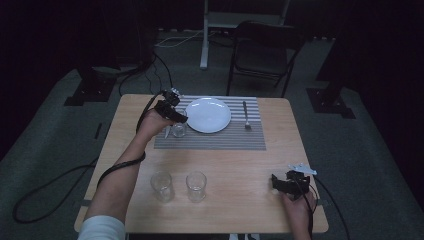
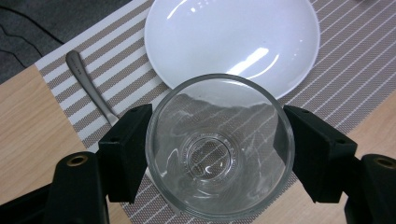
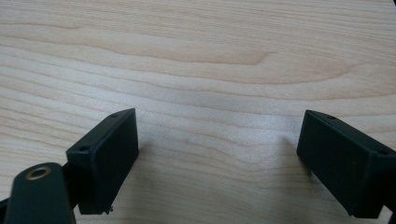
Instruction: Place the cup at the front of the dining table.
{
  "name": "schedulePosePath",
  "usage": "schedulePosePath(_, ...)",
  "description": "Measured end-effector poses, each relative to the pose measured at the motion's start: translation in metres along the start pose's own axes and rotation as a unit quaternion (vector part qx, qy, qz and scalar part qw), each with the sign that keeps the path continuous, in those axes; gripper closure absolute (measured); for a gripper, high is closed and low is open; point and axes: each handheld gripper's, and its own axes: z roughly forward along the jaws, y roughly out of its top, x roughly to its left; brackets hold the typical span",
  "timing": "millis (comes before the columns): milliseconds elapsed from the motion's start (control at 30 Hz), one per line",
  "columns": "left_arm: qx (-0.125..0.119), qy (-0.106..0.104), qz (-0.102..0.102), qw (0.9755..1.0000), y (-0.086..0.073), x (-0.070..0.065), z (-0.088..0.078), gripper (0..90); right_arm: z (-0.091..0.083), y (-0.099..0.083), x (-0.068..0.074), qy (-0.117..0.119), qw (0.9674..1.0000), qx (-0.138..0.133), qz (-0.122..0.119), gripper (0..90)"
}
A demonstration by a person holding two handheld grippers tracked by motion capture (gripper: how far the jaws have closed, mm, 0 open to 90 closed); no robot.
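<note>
Right now the clear drinking glass point(image 2: 219, 147) stands upright on the striped placemat point(image 1: 220, 139), just beside the near-left edge of the white plate point(image 1: 208, 114). The left gripper point(image 1: 176, 119) has it from both sides: in the left gripper view the two black jaws press flat against opposite walls of the glass, so the tool is clamped on it. I cannot tell whether the glass base is resting on the mat or lifted slightly off it.

A fork point(image 1: 246, 116) lies on the right part of the placemat, apart from the plate. A knife-like handle point(image 2: 91, 84) shows on the mat in the left gripper view, beside the plate on the glass's side.

Nearer the person, two more empty glasses point(image 1: 162, 185) point(image 1: 196, 186) stand side by side on the bare wooden table point(image 1: 280, 150), well apart from the mat.

The right gripper point(image 1: 280, 184) sits low over the table's near-right corner, held in the person's hand. Its jaws stand wide apart with only wood grain between them.
</note>
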Motion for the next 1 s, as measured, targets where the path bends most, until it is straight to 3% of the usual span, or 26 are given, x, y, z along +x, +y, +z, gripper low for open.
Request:
schedulePosePath(133,-0.005,-0.007,-0.002,1.0,0.003,0.001,0.006,28.6,0.0,0.0,0.0,0.0,1.0,0.0,0.0,12.4)
schedulePosePath(367,0.016,-0.001,0.01,0.9998,0.001,0.001,0.02,28.6,0.0,0.0,0.0,0.0,1.0,0.0,0.0,12.4)
schedulePosePath(567,0.005,-0.008,-0.012,0.9999,-0.004,0.007,0.021,28.5,0.0,0.0,0.0,0.0,1.0,0.0,0.0,12.6)
schedulePosePath(700,-0.014,0.011,-0.008,0.9998,-0.007,0.003,0.019,27.6,0.0,0.0,0.0,0.0,1.0,0.0,0.0,12.6)
schedulePosePath(733,-0.02,0.007,-0.014,0.9997,-0.008,0.004,0.017,25.4,0.0,0.0,0.0,0.0,1.0,0.0,0.0,12.5)
schedulePosePath(767,-0.017,0.002,-0.021,0.9996,-0.008,0.005,0.017,17.8,0.0,0.0,0.0,0.0,1.0,0.0,0.0,12.6)
schedulePosePath(800,-0.015,-0.004,-0.024,0.9996,-0.008,0.005,0.016,17.1,0.0,0.0,0.0,0.0,1.0,0.0,0.0,12.6)
schedulePosePath(833,-0.002,-0.006,-0.019,0.9998,-0.009,0.005,0.017,13.9,0.0,0.0,0.0,0.0,1.0,0.0,0.0,12.6)
schedulePosePath(867,0.009,-0.008,-0.019,0.9998,-0.01,0.005,0.018,2.6,0.0,0.0,0.0,0.0,1.0,0.0,0.0,12.6)
schedulePosePath(900,0.014,-0.02,-0.017,0.9995,-0.012,0.005,0.018,1.0,0.0,0.0,0.0,0.0,1.0,0.0,0.0,12.6)
schedulePosePath(967,0.008,-0.014,-0.018,0.9997,-0.016,0.004,0.016,0.9,0.0,0.0,0.0,0.0,1.0,0.0,0.0,12.6)
schedulePosePath(1000,0.001,-0.021,-0.023,0.9995,-0.018,0.005,0.015,0.9,0.0,0.0,0.0,0.0,1.0,0.0,0.0,12.6)
